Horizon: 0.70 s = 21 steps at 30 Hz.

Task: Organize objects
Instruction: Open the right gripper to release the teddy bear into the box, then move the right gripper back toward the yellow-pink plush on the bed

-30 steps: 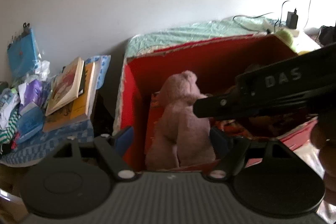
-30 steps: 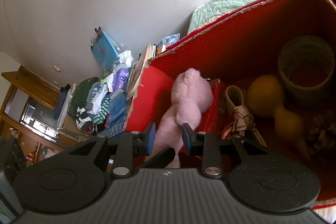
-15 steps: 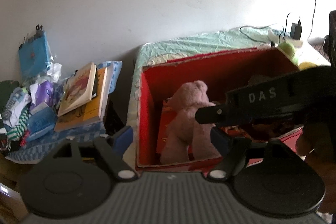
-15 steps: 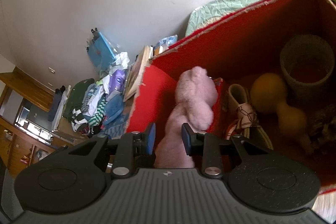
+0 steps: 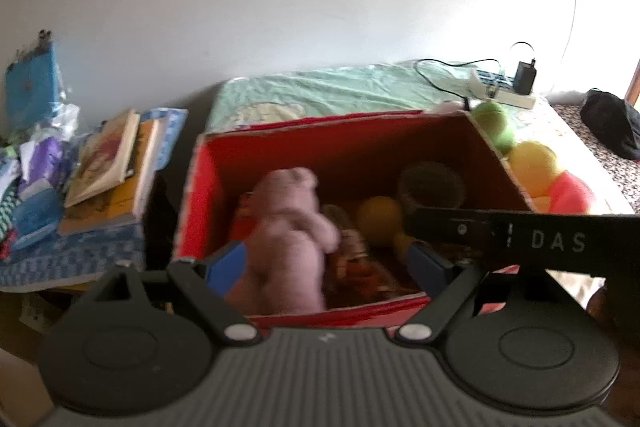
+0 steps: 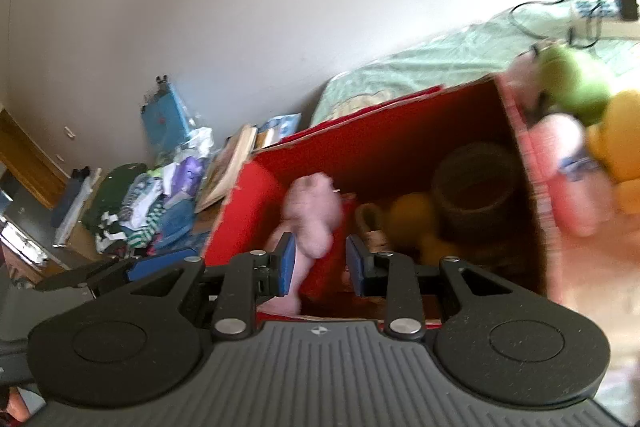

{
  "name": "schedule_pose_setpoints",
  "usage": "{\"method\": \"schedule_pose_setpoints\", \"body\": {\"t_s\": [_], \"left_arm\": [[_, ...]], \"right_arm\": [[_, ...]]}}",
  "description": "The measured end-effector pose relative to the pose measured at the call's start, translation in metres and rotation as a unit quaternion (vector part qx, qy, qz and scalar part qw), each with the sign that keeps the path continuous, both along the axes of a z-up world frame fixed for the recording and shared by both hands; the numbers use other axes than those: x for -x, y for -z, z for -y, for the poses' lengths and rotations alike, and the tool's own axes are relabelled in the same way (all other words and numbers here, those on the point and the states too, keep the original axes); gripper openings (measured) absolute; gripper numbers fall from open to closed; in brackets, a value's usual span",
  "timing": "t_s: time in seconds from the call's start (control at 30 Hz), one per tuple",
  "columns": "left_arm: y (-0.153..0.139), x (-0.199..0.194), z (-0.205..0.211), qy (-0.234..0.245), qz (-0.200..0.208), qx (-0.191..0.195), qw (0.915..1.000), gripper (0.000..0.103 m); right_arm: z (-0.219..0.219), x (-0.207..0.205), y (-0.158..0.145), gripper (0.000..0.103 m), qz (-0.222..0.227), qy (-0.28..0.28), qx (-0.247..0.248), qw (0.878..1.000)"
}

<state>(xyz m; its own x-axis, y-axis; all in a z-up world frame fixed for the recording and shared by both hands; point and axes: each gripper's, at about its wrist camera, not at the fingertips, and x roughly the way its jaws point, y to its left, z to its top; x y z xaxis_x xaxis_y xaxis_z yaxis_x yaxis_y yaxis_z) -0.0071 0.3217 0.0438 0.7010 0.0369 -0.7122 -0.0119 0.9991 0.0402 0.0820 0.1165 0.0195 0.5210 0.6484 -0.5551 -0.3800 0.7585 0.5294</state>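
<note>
Fingers on my left gripper (image 5: 326, 265) are spread wide, blue pads, nothing between them. Right gripper (image 6: 320, 267) fingers sit at a narrower gap, also gripping nothing. Pink fuzzy plush bear (image 5: 290, 243) lies slumped inside the red cardboard box (image 5: 200, 195), left half of it. In the left view it shows between the two fingers, closer to the left pad but beyond the tips; can't tell about contact, frame is blurred. In the right view its lower body shows just past the left pad. Beside it in the box: yellow gourd-shaped toy (image 5: 378, 215), dark round woven basket (image 5: 432, 185). Outside the right wall: green, yellow and pink soft rounded toys (image 5: 532, 163) on the pale green bedsheet (image 5: 340, 91). Stack of paperback books (image 5: 112, 167) left of the box.
</note>
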Motion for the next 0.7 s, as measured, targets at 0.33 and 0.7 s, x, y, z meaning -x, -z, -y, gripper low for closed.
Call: {"method": "schedule_pose_setpoints", "body": {"t_s": [0.33, 0.7], "left_arm": [[0.002, -0.017, 0.066, -0.001, -0.024, -0.004, 0.9997, 0.091], [0.005, -0.03, 0.142, -0.02, -0.037, -0.033, 0.9986, 0.096]], "right_arm": [[0.062, -0.004, -0.004, 0.032, 0.006, -0.005, 0.01, 1.0], [0.125, -0.017, -0.001, 0.032, 0.004, -0.017, 0.015, 1.0]]}}
